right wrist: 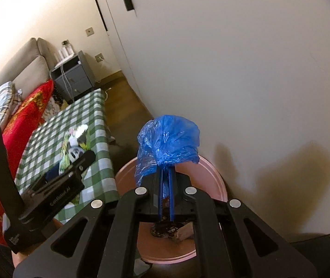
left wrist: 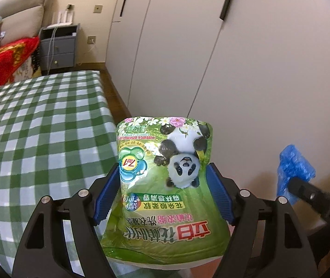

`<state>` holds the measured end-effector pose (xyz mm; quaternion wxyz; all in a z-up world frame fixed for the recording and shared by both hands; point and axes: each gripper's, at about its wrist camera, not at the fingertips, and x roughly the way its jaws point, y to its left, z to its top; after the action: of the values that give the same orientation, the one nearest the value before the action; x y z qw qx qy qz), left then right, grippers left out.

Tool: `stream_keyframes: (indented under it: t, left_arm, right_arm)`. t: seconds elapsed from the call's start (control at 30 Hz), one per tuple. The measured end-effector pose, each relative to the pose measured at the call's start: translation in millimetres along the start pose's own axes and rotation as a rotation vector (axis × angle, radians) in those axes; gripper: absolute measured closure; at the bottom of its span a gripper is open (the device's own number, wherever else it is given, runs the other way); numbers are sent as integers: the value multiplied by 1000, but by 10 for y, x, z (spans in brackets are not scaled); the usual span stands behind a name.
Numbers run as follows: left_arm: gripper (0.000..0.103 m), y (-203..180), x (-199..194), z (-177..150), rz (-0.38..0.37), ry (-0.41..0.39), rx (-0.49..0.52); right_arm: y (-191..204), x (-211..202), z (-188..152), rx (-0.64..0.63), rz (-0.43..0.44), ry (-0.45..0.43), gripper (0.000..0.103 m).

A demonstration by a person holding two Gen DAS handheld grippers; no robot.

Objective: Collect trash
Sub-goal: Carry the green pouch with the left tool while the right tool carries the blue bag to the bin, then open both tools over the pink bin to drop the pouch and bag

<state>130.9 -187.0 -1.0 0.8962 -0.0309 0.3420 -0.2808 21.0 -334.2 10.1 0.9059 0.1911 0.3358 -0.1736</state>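
left gripper [left wrist: 165, 185]: lower centre of left wrist view; blue pads spread wide on either side of a green panda pouch [left wrist: 165, 185]; pads sit at the pouch's edges, left one touching it, firm grip cannot be told
pouch: printed side up, text upside down, bottom seam pointing away; hangs past the edge of the checked cloth [left wrist: 37, 127]; in right wrist view it shows at left centre [right wrist: 74, 146] over the cloth
right gripper [right wrist: 166, 176]: lower centre of right wrist view; jaws nearly together, pinching a bunched blue plastic bag [right wrist: 167, 141]; bag puffs up above the fingertips; also seen at right edge of left wrist view [left wrist: 294, 169]
pink bin [right wrist: 218, 180]: just under the right gripper; round rim, dark scraps at the bottom
table: green-white checked cloth, left half of both views
red blanket [left wrist: 5, 62]: far left, beyond the cloth
grey nightstand [left wrist: 58, 46]: upper left, against wall
wardrobe doors [left wrist: 234, 58]: white, filling right and top
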Motion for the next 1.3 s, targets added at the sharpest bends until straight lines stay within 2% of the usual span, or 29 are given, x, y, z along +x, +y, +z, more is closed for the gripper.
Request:
stream_keyframes:
  t: [0.33,0.47,0.57,0.63,0.67,0.77,0.9,0.93,1.03,1.3]
  left_arm:
    - [29,-108,216,51,-40,34,1]
    - [26,-126,252,95,-73,39,-22]
    - [19,-103,287,134,-128,45,-63]
    - [15,-86,341,151,-184,68,-93]
    - [14,-84,366,148,-201,79,-104]
    - [13,-38,442,128,-241,118,-145]
    - [11,39,486,112,-242,138,-188]
    - [8,54,492,117,-243,142,-199]
    - [8,72,509,113,-245,159,-226]
    - [8,34,429,129,-235,147,-209]
  right_arm:
    - [-14,77,-13,11,-44,13,97]
    - [16,134,-4,12,-61,26,95]
    - [4,137,-13,19,-61,30,95]
    - [0,147,-16,25,-59,38,89]
    - [0,152,-16,27,-60,41,75]
    - [-1,156,-12,32,-70,35,52]
    - [-4,174,-26,35,-78,43,49]
    - [-6,169,-28,36,-78,42,49]
    - [-16,156,-33,34,-76,38,49]
    - [-62,77,-47,34,-74,18,49]
